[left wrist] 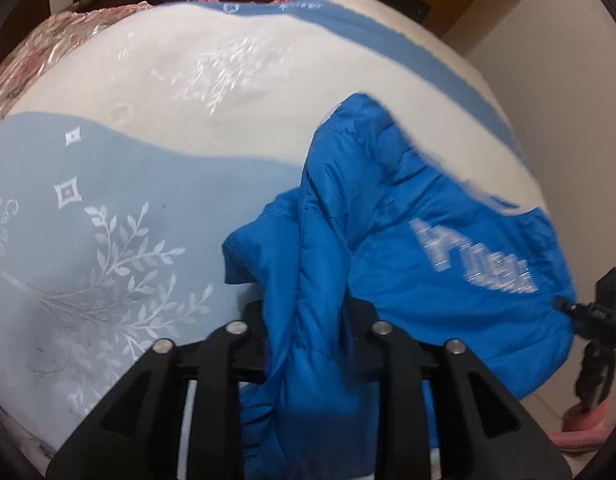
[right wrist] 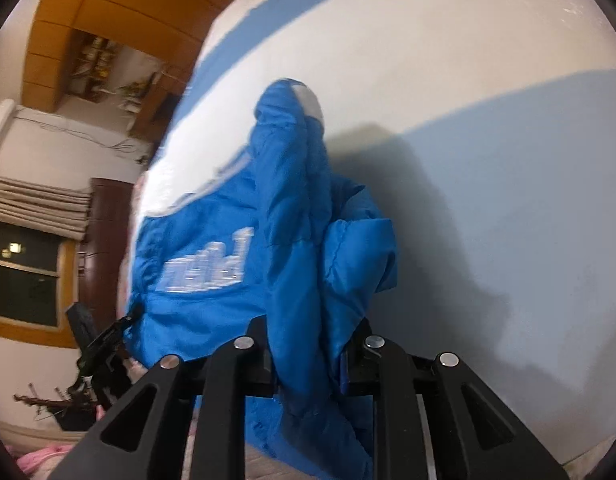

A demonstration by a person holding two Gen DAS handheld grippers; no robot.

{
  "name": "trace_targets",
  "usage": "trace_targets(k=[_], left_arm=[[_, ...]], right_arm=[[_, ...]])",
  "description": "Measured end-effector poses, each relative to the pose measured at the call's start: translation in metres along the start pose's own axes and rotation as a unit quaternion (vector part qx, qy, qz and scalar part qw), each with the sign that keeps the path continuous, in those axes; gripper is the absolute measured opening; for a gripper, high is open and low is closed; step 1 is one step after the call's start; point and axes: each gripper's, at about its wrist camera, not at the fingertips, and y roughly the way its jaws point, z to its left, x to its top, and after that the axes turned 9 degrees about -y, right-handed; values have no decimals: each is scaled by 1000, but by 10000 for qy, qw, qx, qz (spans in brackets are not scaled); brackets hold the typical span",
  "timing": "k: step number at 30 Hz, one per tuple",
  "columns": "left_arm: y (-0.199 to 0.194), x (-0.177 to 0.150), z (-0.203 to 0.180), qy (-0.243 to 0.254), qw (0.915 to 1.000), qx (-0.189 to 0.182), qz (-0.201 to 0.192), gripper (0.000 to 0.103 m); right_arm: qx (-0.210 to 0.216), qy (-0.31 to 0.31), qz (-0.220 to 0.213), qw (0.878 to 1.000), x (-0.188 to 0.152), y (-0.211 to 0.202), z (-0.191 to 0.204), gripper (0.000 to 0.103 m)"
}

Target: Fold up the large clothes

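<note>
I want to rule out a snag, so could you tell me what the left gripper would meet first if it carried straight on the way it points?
The left gripper already has the blue jacket bunched between its fingers; beyond that fabric, probably the bedspread, though depth is unclear.

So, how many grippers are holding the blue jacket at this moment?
2. The left gripper grips a fold of the blue jacket at the near edge of the bed; the right gripper grips another fold beside it. The jaw tips are hidden by fabric.

White lettering across the blue jacket (left wrist: 448,240), smeared by blur, can't be read in either view
</note>
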Motion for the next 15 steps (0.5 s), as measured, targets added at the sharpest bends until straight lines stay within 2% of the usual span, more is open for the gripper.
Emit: trace_targets(k=[2,5,10,12,15], left_arm=[[13,-6,6,61,10000,19,52,37],[31,-11,6,345,9993,167,-47,44],[37,-14,4,551,9980,263,-178,46],[31,-16,-1,520,9981,286,-139,45],[17,-10,-2,413,9986,319,-71,45]], right_arm=[[-162,108,49,9998,0,16,-6,24],[-335,24,-21,9994,-4,38,-11,30],[-298,241,-259,9989,-19,45,-20,32],[-392,187,-293,9986,-24,43,-18,33],[-599,284,-296,9974,-31,29,-19,40]])
